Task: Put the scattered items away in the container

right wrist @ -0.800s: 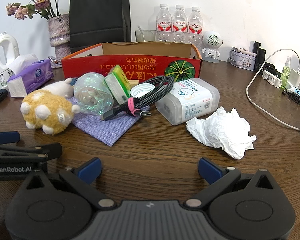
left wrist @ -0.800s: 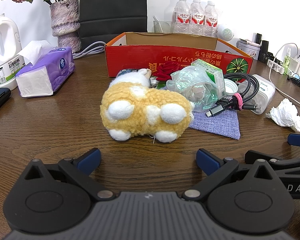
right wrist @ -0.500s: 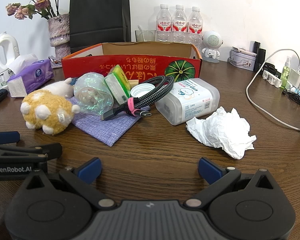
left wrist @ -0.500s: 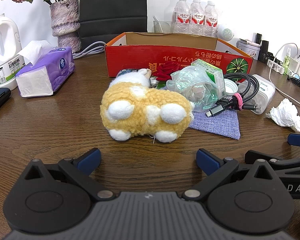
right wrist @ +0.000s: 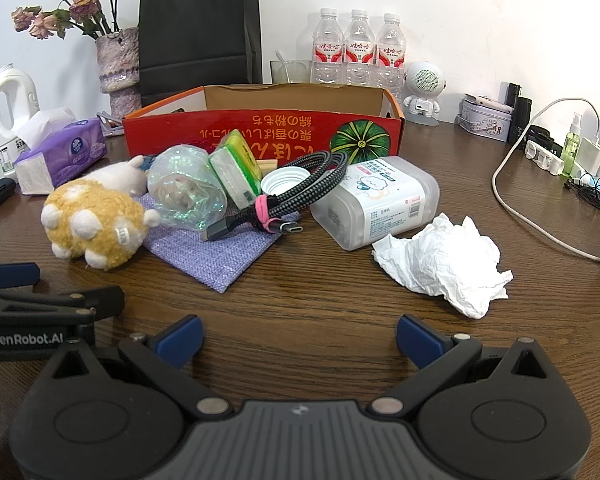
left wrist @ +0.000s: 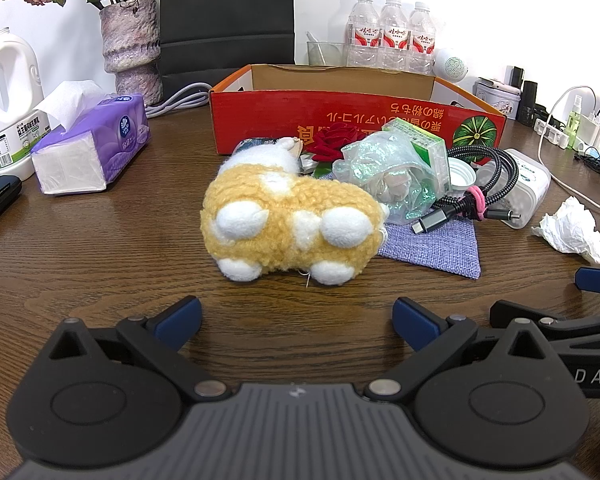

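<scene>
A red cardboard box [left wrist: 340, 124] [right wrist: 260, 136] stands open at the back of the wooden table. In front of it lie a yellow plush toy [left wrist: 292, 224] [right wrist: 96, 226], a crumpled clear bag [left wrist: 388, 176] [right wrist: 186, 190], a green carton [right wrist: 236, 168], a coiled braided cable [right wrist: 300, 196], a white wipes tub [right wrist: 376, 200], a purple cloth [right wrist: 208, 248] and a crumpled tissue [right wrist: 444, 264] [left wrist: 568, 230]. My left gripper [left wrist: 296, 316] is open and empty, just short of the plush toy. My right gripper [right wrist: 300, 338] is open and empty, short of the tissue.
A purple tissue pack [left wrist: 92, 144] and white jug [left wrist: 8, 100] stand left. A vase [left wrist: 130, 50], black bag [right wrist: 198, 28] and water bottles [right wrist: 356, 48] line the back. Chargers and a white cord [right wrist: 540, 184] lie right.
</scene>
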Demonstrator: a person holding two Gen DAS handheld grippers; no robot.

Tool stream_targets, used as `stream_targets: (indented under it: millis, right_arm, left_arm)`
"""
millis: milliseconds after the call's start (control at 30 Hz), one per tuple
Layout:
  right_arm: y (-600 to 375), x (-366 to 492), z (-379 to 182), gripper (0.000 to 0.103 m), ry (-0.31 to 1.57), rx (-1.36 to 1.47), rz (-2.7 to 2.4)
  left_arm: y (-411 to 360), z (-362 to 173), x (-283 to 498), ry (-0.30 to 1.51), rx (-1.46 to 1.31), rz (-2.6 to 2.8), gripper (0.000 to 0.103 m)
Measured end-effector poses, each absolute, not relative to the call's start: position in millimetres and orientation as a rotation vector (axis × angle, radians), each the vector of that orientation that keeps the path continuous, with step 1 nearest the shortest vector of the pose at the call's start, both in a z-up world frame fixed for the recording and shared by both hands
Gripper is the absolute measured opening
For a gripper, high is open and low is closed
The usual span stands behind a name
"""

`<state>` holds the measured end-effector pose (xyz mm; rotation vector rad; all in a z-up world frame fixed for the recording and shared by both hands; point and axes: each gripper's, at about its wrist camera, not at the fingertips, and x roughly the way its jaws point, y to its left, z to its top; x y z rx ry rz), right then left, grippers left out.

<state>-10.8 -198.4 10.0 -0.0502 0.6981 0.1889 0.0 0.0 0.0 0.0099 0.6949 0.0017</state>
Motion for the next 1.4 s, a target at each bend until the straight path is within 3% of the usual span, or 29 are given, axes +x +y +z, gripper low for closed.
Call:
stream_targets:
  millis: [1400]
  right_arm:
    - [-196.7, -6.6, 9.3, 0.103, 0.699, -0.046, 0.173]
  left_arm:
    - [-0.6, 0.4, 5.6, 0.695, 0.008, 0.012, 0.103]
